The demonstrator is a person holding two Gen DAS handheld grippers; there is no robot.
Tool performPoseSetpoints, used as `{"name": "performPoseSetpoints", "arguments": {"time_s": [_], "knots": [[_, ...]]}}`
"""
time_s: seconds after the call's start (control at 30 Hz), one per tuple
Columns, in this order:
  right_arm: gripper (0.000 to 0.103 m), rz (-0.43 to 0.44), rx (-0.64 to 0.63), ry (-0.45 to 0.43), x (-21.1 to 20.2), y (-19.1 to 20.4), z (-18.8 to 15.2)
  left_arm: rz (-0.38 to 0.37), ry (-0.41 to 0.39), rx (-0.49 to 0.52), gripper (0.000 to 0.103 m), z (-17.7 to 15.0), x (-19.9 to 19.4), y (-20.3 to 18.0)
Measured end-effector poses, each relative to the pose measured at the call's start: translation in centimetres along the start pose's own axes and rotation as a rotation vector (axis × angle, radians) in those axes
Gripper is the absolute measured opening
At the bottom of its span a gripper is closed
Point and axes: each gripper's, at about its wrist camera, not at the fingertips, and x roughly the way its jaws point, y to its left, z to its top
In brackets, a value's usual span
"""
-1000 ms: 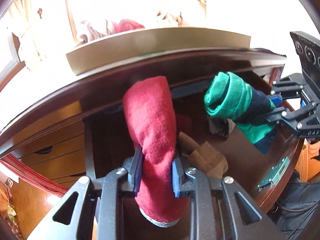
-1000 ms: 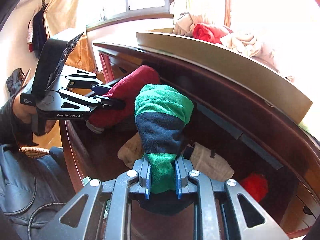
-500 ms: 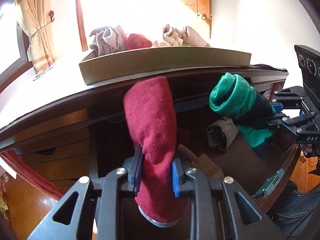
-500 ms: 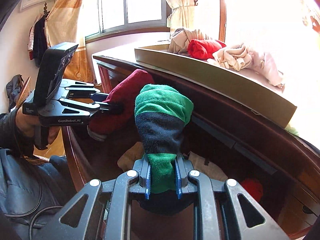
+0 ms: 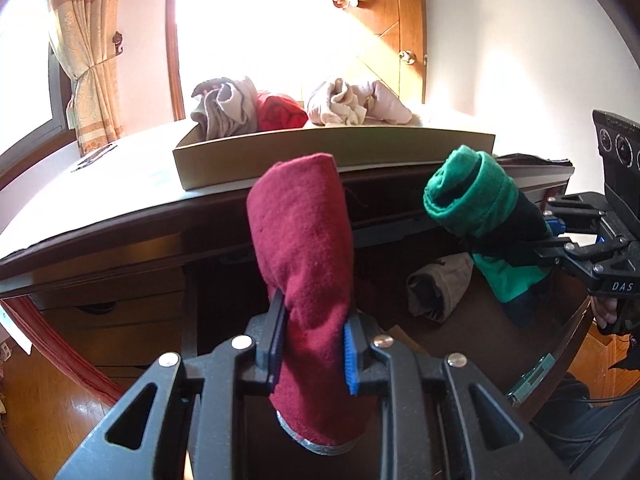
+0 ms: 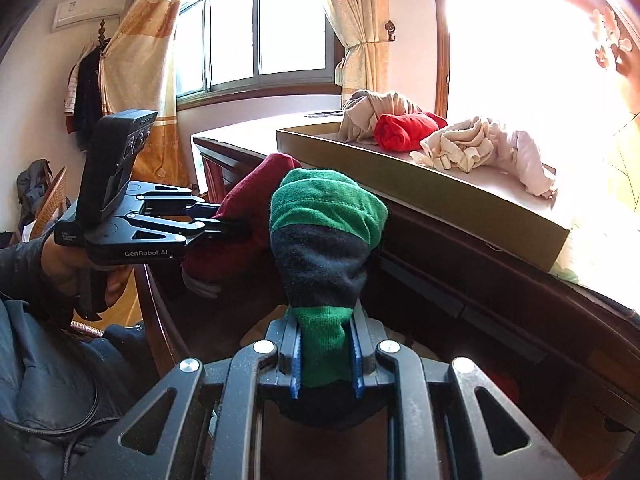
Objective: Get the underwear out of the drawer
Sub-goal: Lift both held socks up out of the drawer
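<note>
Both grippers have risen: the left gripper (image 5: pixel 312 344) clamps a maroon roll (image 5: pixel 304 240), the right gripper (image 6: pixel 325 360) a green-and-navy roll (image 6: pixel 324 232). Each now hangs above the open drawer (image 5: pixel 472 320), level with the box (image 5: pixel 320 152) at the desktop's front edge, ready for dropping in.

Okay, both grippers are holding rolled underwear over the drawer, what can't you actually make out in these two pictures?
- Drawer floor: left wrist view, behind the maroon roll; elsewhere dark.
- Lower end of the green and navy roll: right wrist view, behind the gripper body.
- Box interior: both views, near wall hides all but the heap tops.
- Window area: left wrist view, washed out by glare.
</note>
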Motion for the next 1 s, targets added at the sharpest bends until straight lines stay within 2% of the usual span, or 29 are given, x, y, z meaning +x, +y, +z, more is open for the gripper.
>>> {"name": "performPoseSetpoints", "arguments": {"time_s": [0.53,1.0], "knots": [[0.02,0.009,0.019,-0.138,-1.8,-0.3,-0.4,0.003,-0.092,-0.021,0.022,0.7,-1.4,-0.5],[0.02,0.01,0.016,-0.209,-2.6,-0.4,-0.8,0.008,-0.164,0.004,0.022,0.8,-3.0,-1.4]]}}
